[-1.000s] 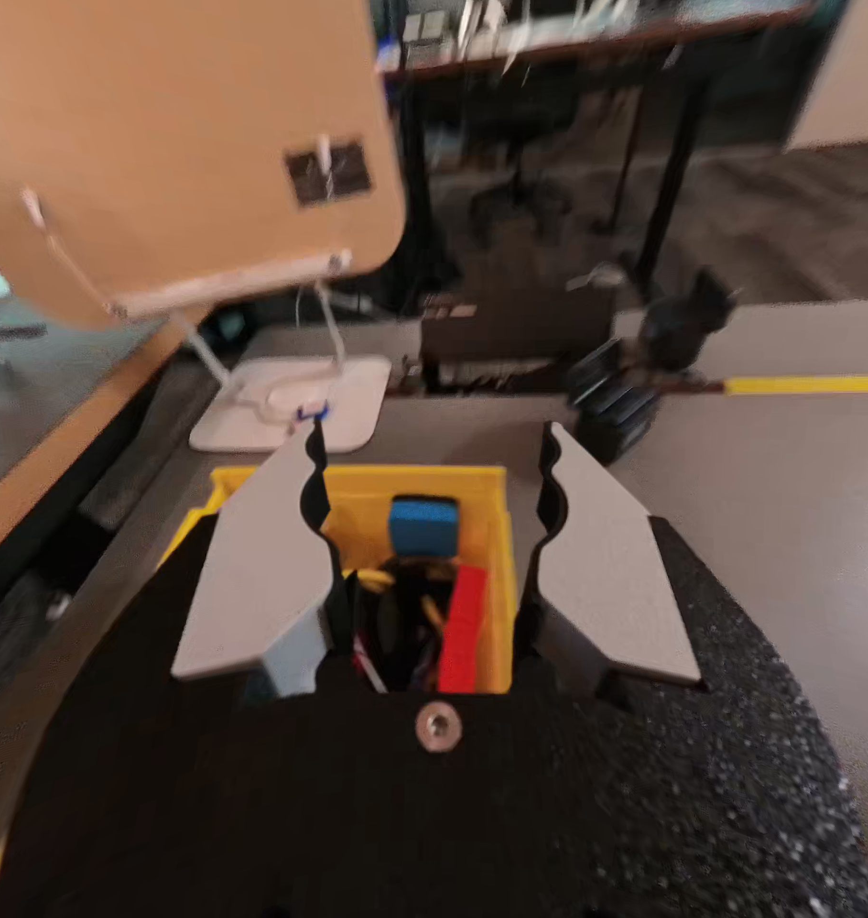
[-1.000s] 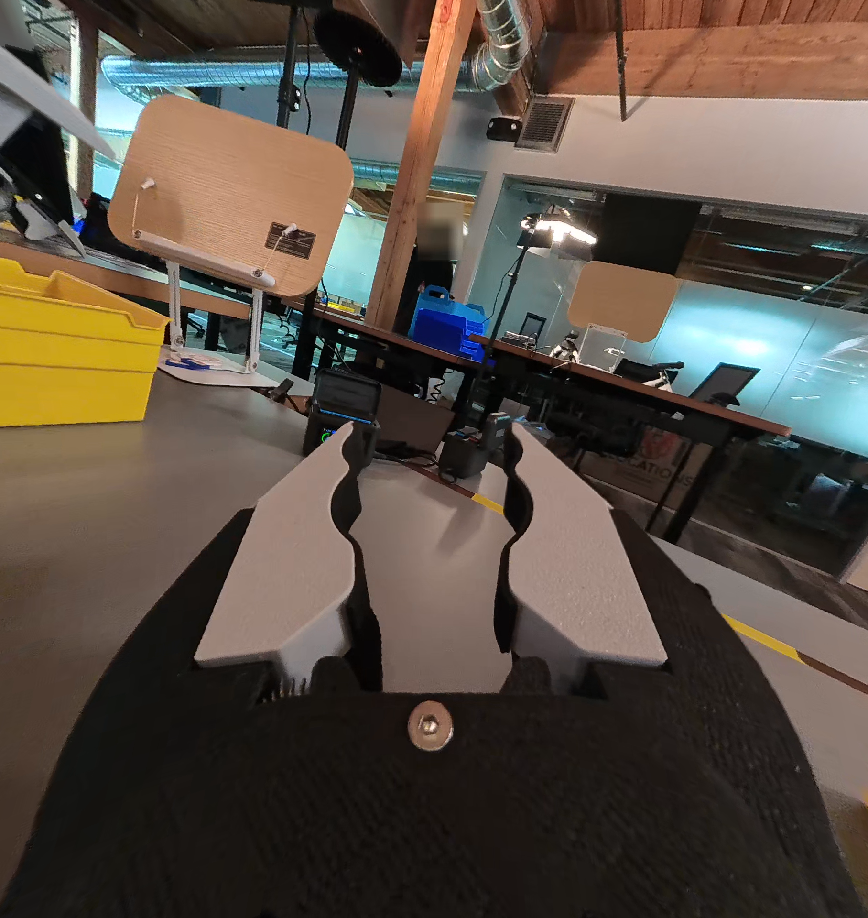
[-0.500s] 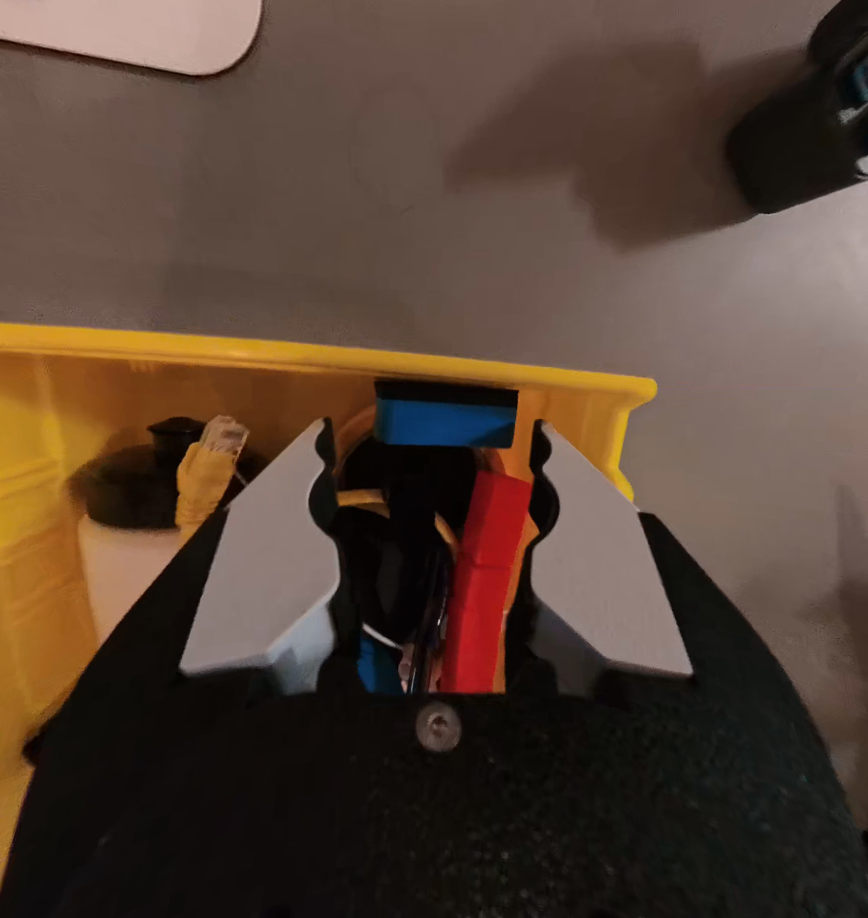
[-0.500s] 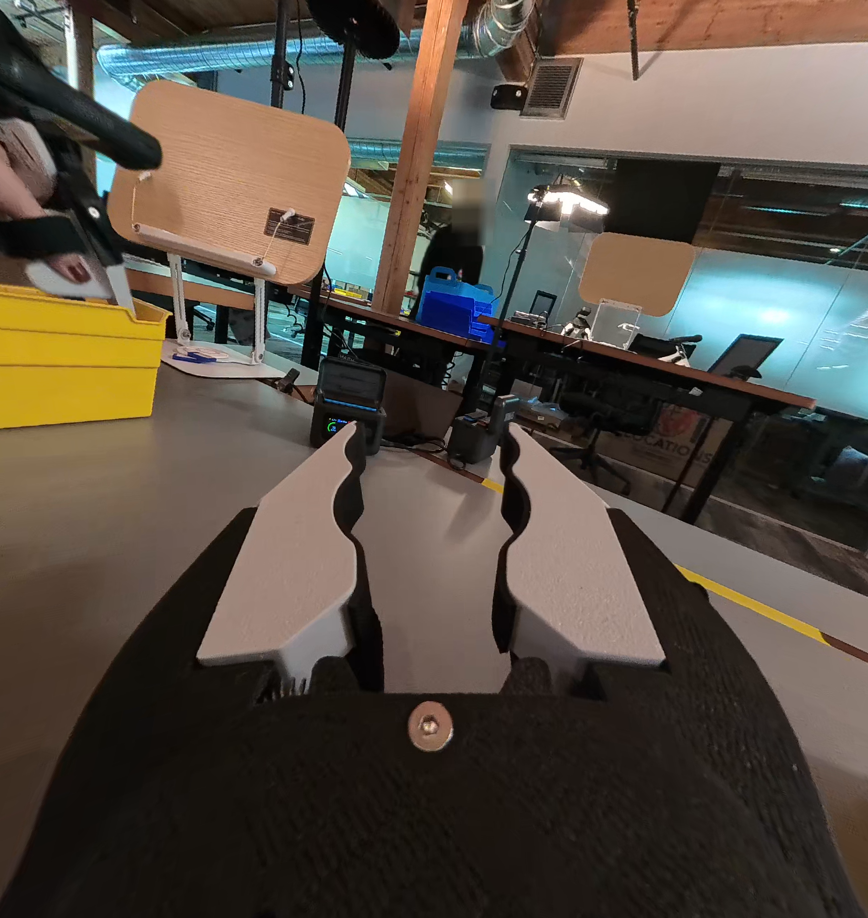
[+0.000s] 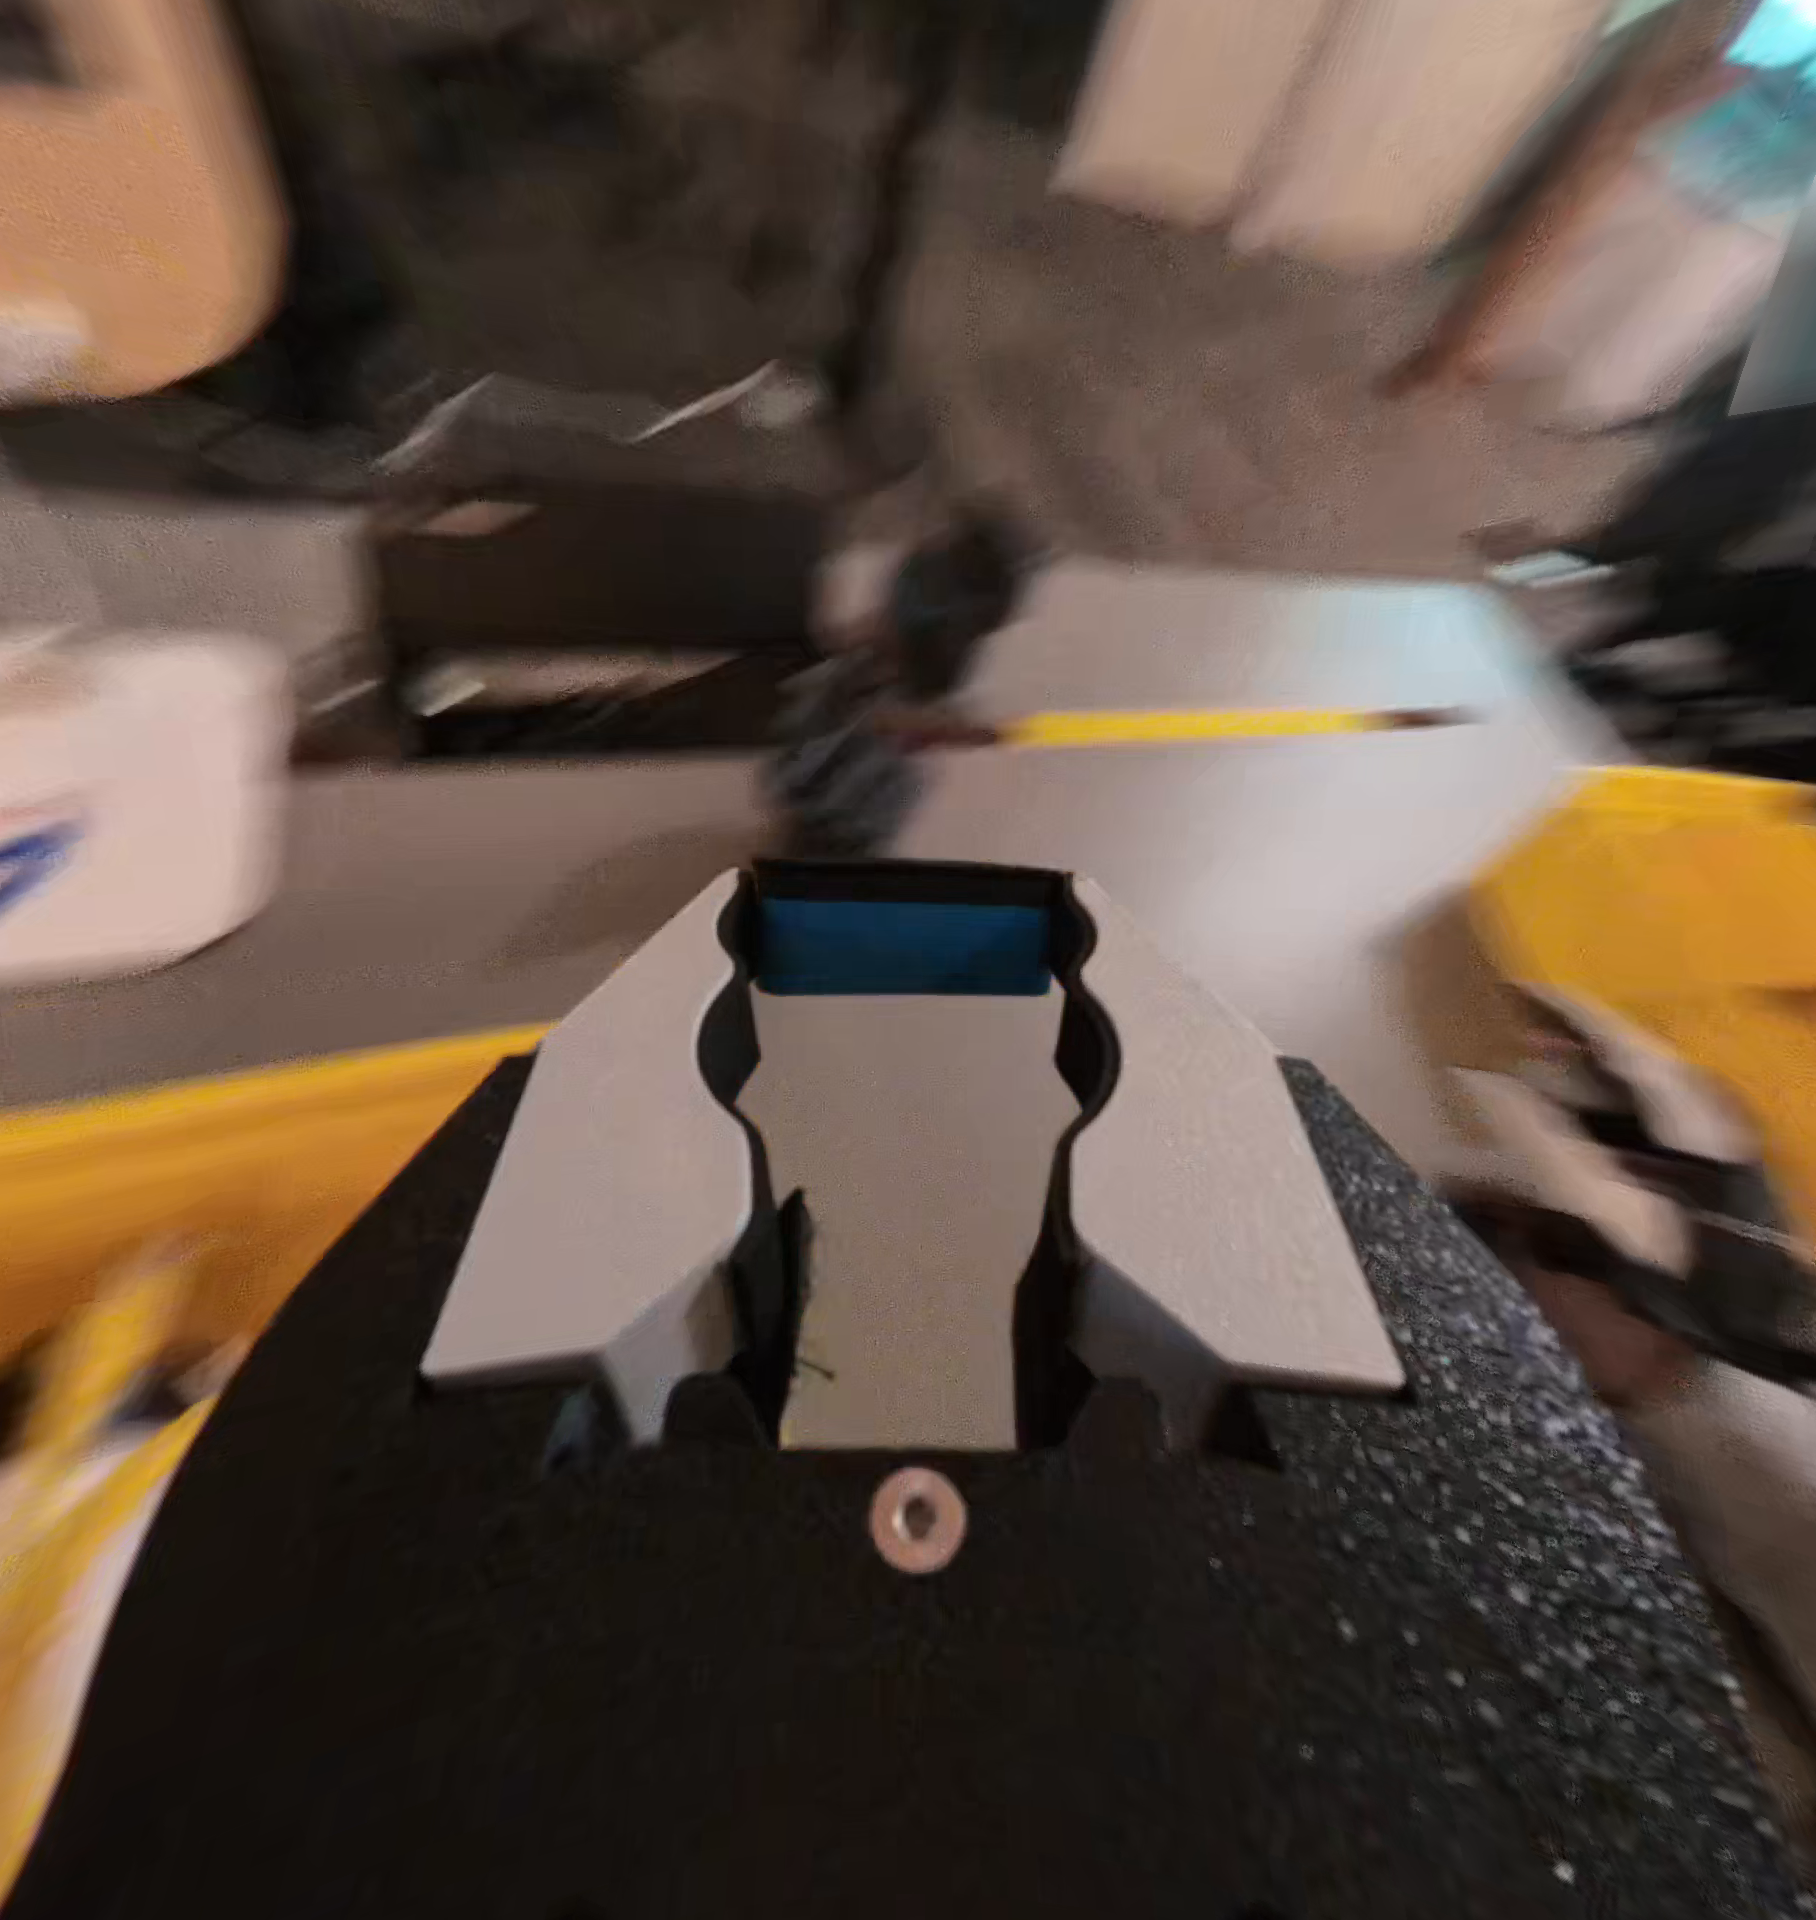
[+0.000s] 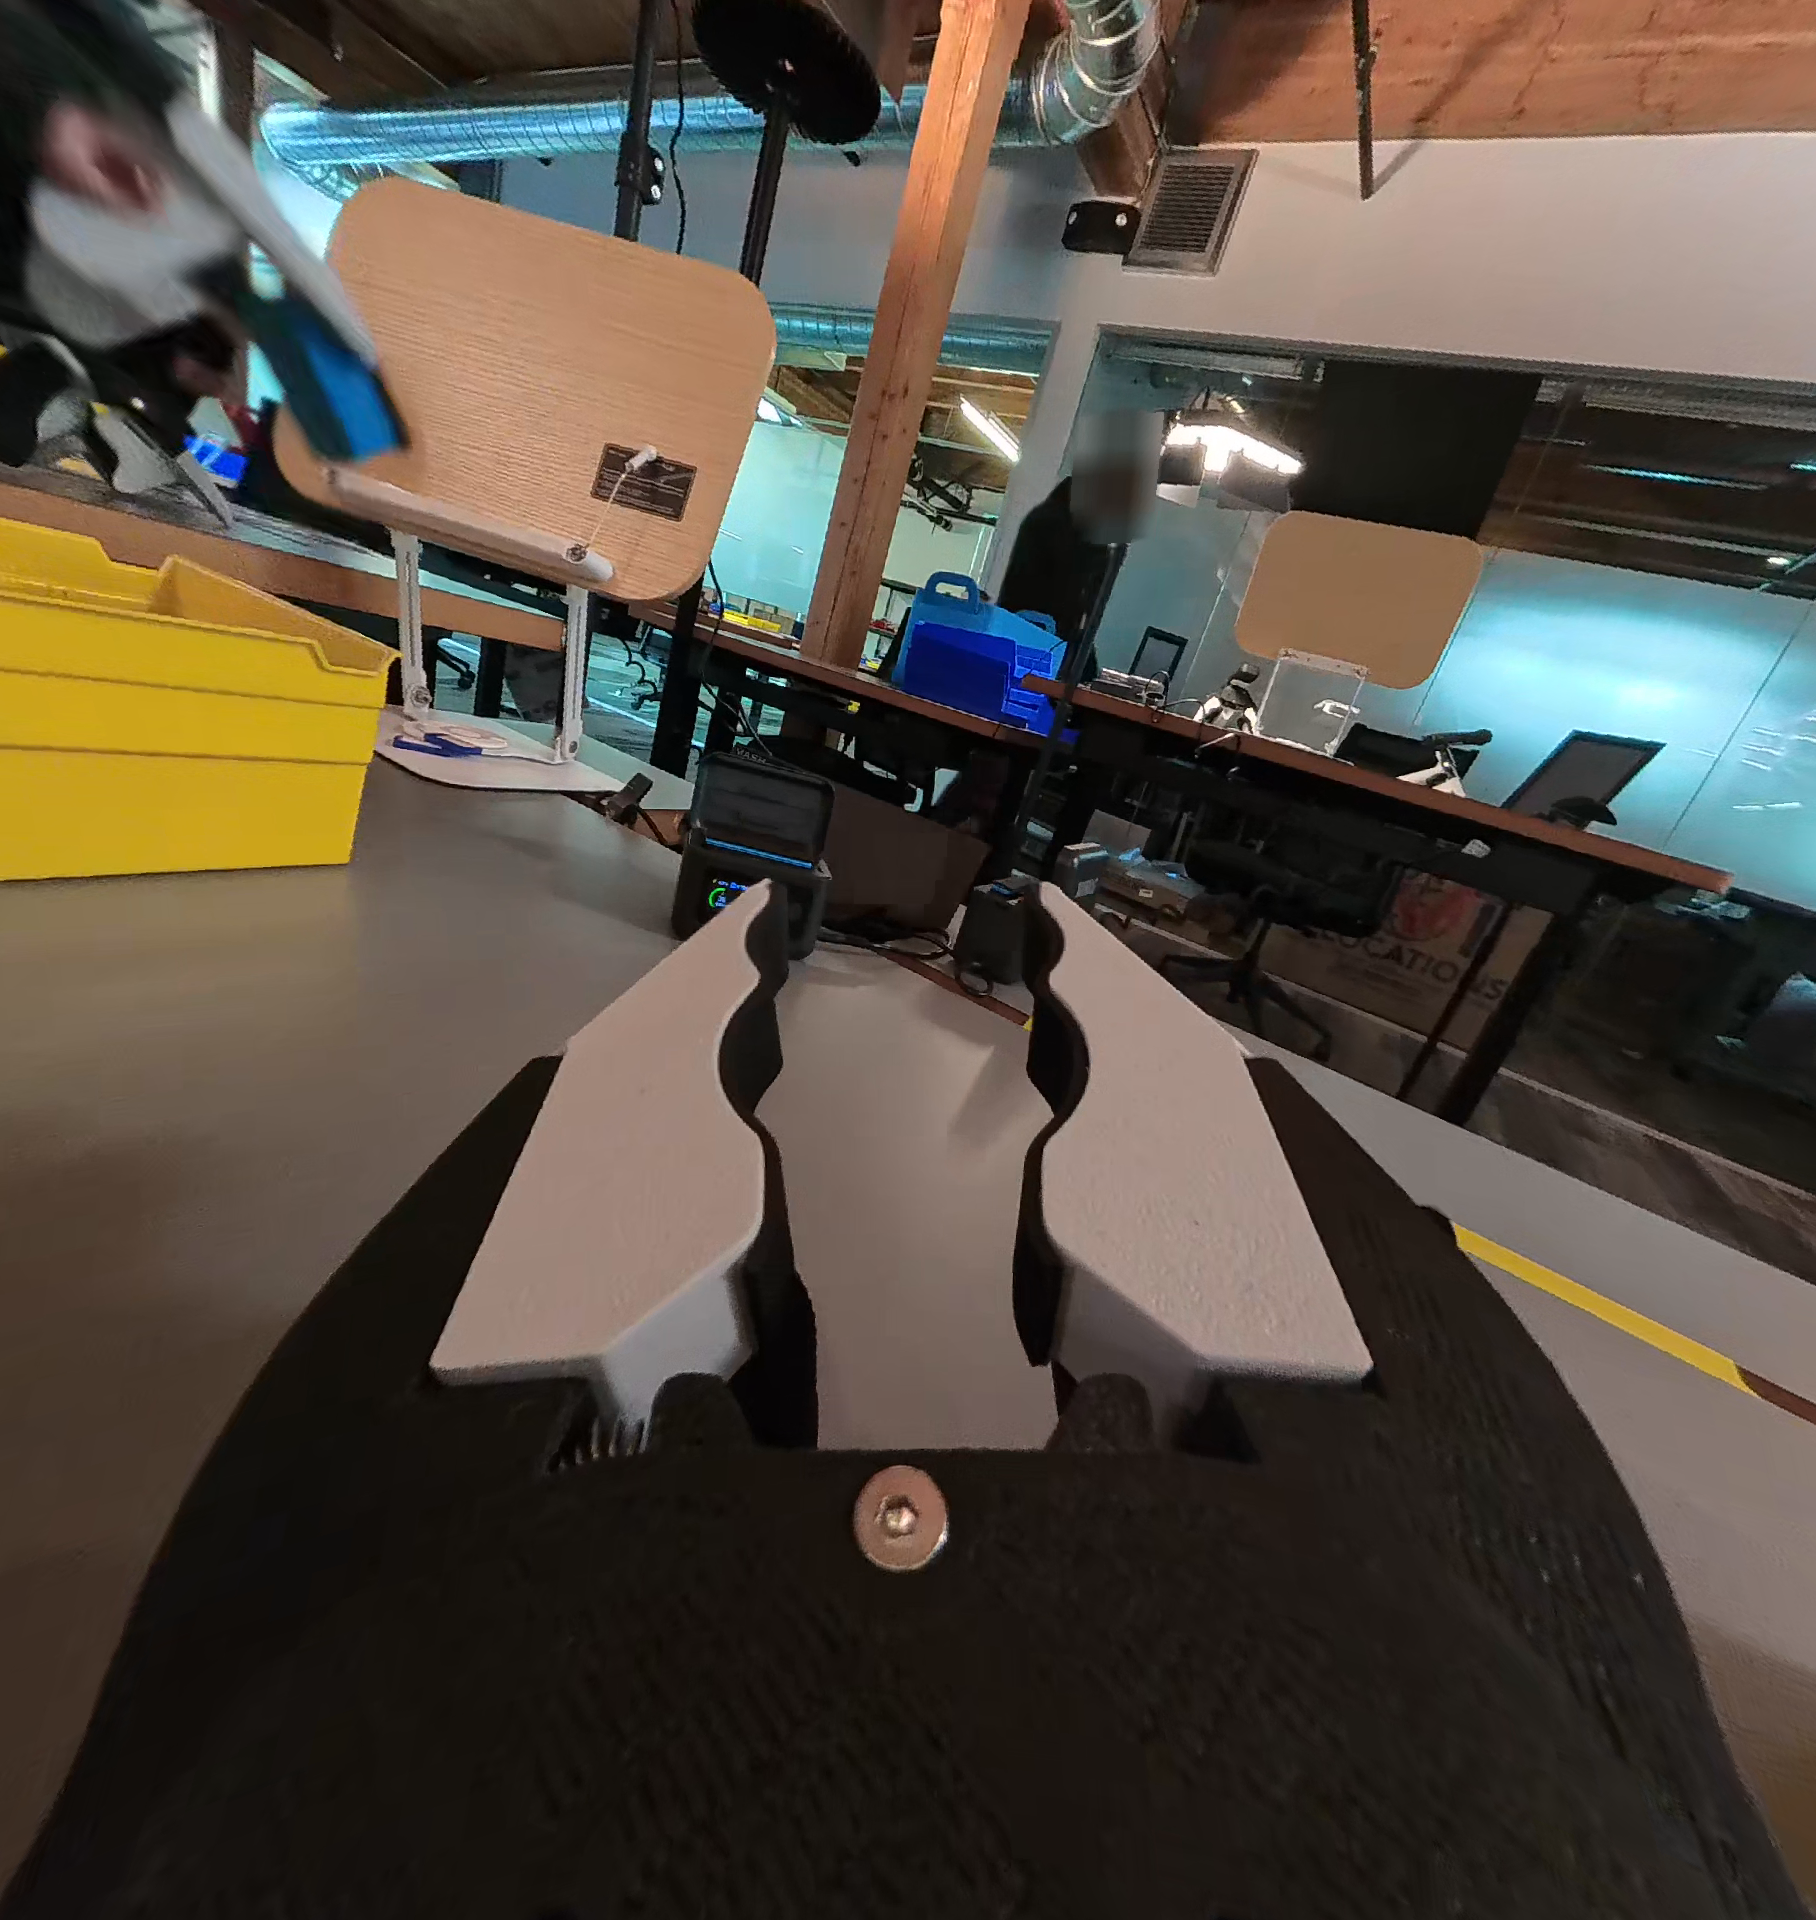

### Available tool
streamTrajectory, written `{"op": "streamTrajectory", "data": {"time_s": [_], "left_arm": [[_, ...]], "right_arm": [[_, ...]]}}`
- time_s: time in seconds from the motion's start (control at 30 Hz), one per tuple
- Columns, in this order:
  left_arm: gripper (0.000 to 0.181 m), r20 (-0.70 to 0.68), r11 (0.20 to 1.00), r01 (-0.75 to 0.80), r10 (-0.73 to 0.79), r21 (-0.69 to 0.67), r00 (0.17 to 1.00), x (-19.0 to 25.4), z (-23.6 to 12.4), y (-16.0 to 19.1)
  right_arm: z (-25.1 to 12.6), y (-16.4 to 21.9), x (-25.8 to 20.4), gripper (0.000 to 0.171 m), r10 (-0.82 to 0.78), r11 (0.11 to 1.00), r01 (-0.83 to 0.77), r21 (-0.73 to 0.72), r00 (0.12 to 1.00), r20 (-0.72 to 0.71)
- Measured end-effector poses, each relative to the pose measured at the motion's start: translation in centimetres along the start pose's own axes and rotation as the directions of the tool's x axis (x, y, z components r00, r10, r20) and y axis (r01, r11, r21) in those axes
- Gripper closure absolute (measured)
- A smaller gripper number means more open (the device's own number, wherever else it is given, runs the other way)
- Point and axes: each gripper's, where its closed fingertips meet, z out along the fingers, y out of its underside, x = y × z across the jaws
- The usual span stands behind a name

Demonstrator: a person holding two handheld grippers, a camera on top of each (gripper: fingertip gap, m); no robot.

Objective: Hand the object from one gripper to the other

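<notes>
My left gripper [image 5: 904, 940] is shut on a blue and black block [image 5: 902, 945], held crosswise between its fingertips and lifted above the table; the left wrist view is motion-blurred. The right wrist view shows the left gripper [image 6: 260, 312] high at the upper left, blurred, with the blue block [image 6: 348, 400] at its tip, above the yellow bin [image 6: 156, 748]. My right gripper [image 6: 904, 914] is open and empty, low over the grey table [image 6: 260, 1039], well to the right of the left gripper.
The stacked yellow bin stands at the left. A wooden board on a white stand [image 6: 530, 384] is behind it. A small black device [image 6: 753, 857] and cables lie ahead of my right gripper. A yellow tape line [image 6: 1600, 1320] runs along the table's right side.
My left gripper closed on the blue block in the yellow bin and lifted it out, swinging up and to the right. The right gripper stayed open and hardly moved.
</notes>
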Motion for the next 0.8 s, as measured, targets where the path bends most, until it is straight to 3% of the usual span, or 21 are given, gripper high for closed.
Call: {"op": "streamTrajectory", "data": {"time_s": [0.03, 0.13, 0.23, 0.3, 0.4, 0.53, 0.6, 0.67, 0.8], "left_arm": [[0.127, -0.171, 0.997, -0.007, 0.02, 0.073, 0.985, 4.2, -0.2, -0.5], [0.127, -0.486, 0.982, -0.004, 0.096, 0.187, 0.869, 13.5, 0.0, 0.9], [0.127, -0.616, 0.966, -0.008, 0.17, 0.257, 0.769, 18.6, 2.3, 4.3], [0.127, -0.715, 0.936, 0.08, 0.204, 0.342, 0.669, 21.0, 3.1, 5.7], [0.127, -0.845, 0.847, 0.358, 0.18, 0.394, 0.504, 21.7, 3.3, 6.3], [0.127, -0.912, 0.862, 0.411, 0.127, 0.297, 0.391, 20.4, 5.0, 9.6], [0.127, -0.933, 0.884, 0.386, 0.133, 0.264, 0.334, 20.0, 4.5, 9.8], [0.127, -0.919, 0.895, 0.337, 0.163, 0.291, 0.36, 19.6, 4.6, 10.1], [0.127, -0.9, 0.911, 0.233, 0.244, 0.341, 0.362, 20.4, 4.3, 11.1]], "right_arm": [[0.0, 0.0, 0.1, 0.127, 0.002, 1.0, -0.002, 0.002, 1.0, -0.004], [-0.3, -0.2, 0.3, 0.127, 0.013, 1.0, -0.013, 0.016, 1.0, 0.002], [-1.4, -2.7, -1.4, 0.119, 0.095, 0.981, -0.121, 0.15, 0.981, 0.17], [-1.9, -3.4, -1.9, 0.116, 0.161, 0.962, -0.21, 0.174, 0.952, 0.26], [-1.9, -3.0, -1.0, 0.112, 0.199, 0.96, -0.24, 0.148, 0.949, 0.246], [-2.3, -3.3, -1.2, 0.11, 0.262, 0.939, -0.317, 0.132, 0.909, 0.324], [-2.4, -3.3, -2.5, 0.112, 0.371, 0.901, -0.432, 0.036, 0.811, 0.453], [-2.4, -3.5, -3.4, 0.114, 0.542, 0.804, -0.583, -0.114, 0.641, 0.544], [-2.0, -3.3, -4.5, 0.117, 0.854, 0.433, -0.773, -0.464, 0.186, 0.487]]}}
